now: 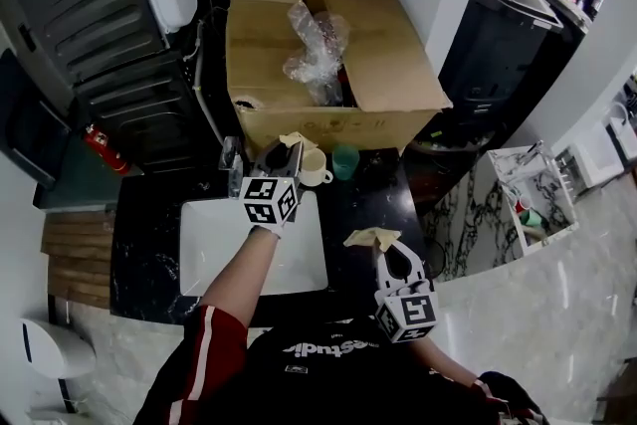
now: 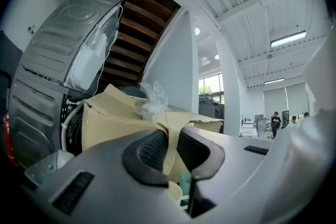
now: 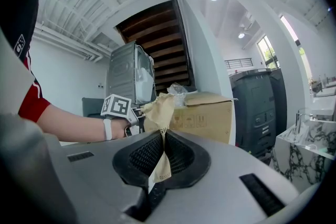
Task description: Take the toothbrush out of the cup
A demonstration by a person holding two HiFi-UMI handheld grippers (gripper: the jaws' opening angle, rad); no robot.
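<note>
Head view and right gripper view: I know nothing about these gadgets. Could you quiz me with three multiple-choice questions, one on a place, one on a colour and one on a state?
1. Where does the cream mug stand?
A. In the white basin
B. On the dark counter, just in front of the cardboard box
C. Inside the box

2. What colour is the cup beside the cream mug?
A. Green
B. Red
C. Black

3. How do the jaws of the right gripper stand?
A. Wide apart, with nothing between them
B. Shut on the mug
C. Shut on a tan paper-like piece

Answers:
1. B, as the head view shows the mug on the counter at the foot of the box.
2. A, as it shows green there.
3. C, as the right gripper view shows the pads pinching the tan piece.
</note>
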